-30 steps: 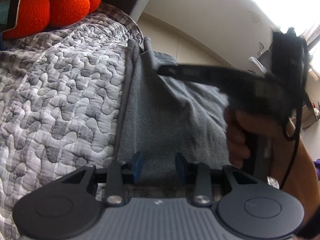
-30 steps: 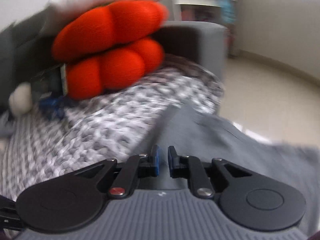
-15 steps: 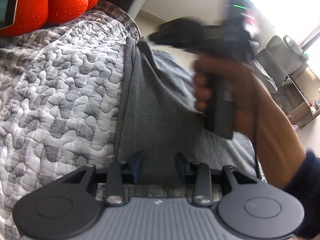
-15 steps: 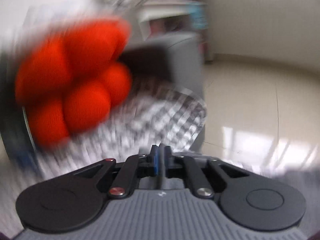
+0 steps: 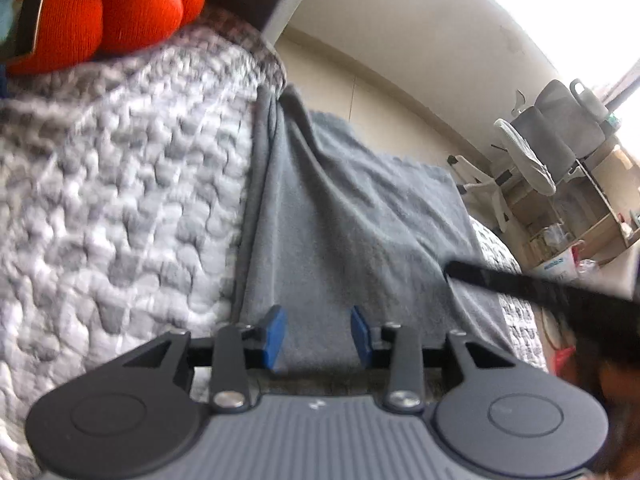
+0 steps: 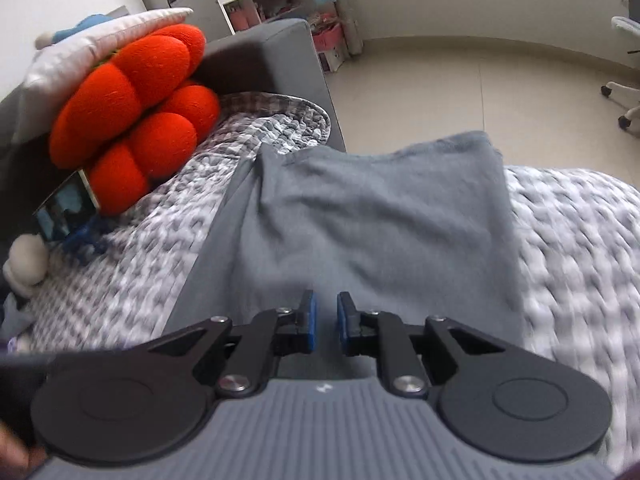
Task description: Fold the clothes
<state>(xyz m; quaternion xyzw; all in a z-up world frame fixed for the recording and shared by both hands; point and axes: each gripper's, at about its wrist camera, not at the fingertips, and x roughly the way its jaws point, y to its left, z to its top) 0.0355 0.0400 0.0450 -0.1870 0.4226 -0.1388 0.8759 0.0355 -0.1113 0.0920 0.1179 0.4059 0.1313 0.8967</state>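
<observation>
Lying across the grey-and-white quilt (image 6: 580,240), the grey garment (image 6: 360,220) is spreading flat with a doubled fold along its edge nearest the orange cushion (image 6: 136,108). The left gripper (image 5: 318,334) is hovering over the garment's near end, its blue pads set wide apart with nothing between them. The right gripper (image 6: 323,326) is hanging above the same garment, its pads parted by a narrow gap and holding nothing. Beyond the garment's far edge, the quilt is dropping toward the pale floor (image 6: 460,92)
</observation>
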